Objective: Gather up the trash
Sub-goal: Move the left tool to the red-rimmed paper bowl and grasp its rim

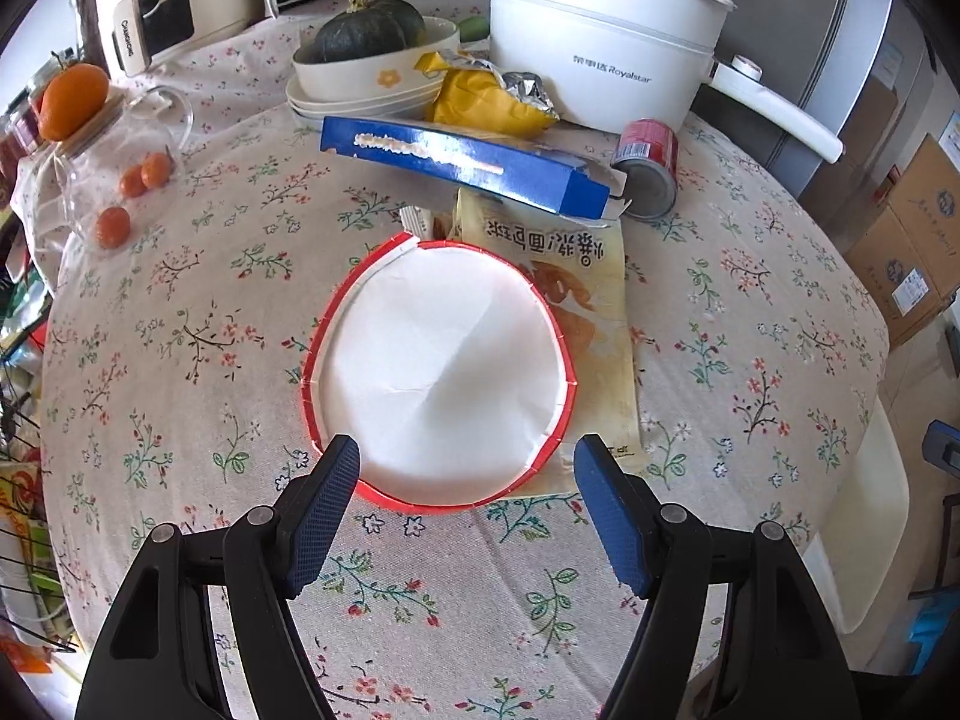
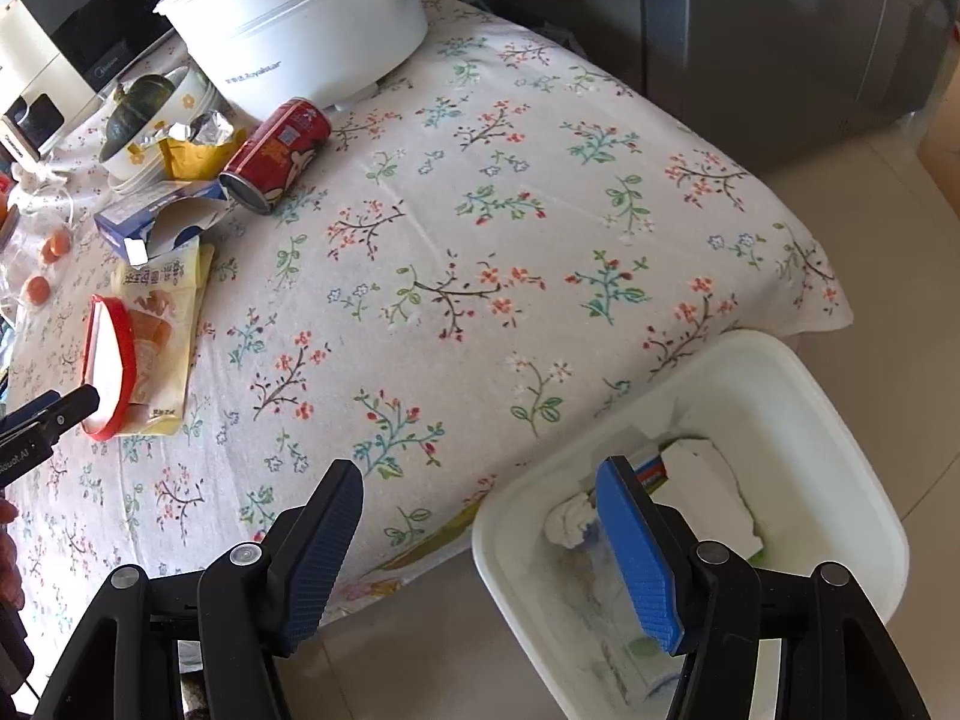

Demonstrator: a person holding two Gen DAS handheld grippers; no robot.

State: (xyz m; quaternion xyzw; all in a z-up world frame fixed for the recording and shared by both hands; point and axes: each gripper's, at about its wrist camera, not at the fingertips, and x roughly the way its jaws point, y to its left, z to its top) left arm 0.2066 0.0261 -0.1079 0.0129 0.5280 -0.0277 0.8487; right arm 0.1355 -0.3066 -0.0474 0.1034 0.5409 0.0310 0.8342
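Note:
A flattened red-rimmed paper bowl lies on the floral tablecloth, partly over a yellow snack wrapper. My left gripper is open with its fingertips at the bowl's near rim. Behind lie a blue box, a red can on its side and a yellow foil bag. My right gripper is open and empty, over the table's edge and the white bin, which holds white paper trash. The bowl, can and box also show in the right wrist view.
A white electric pot, a bowl with a green squash, a glass jar with small oranges, an orange and appliances stand at the back. Cardboard boxes sit on the floor at right.

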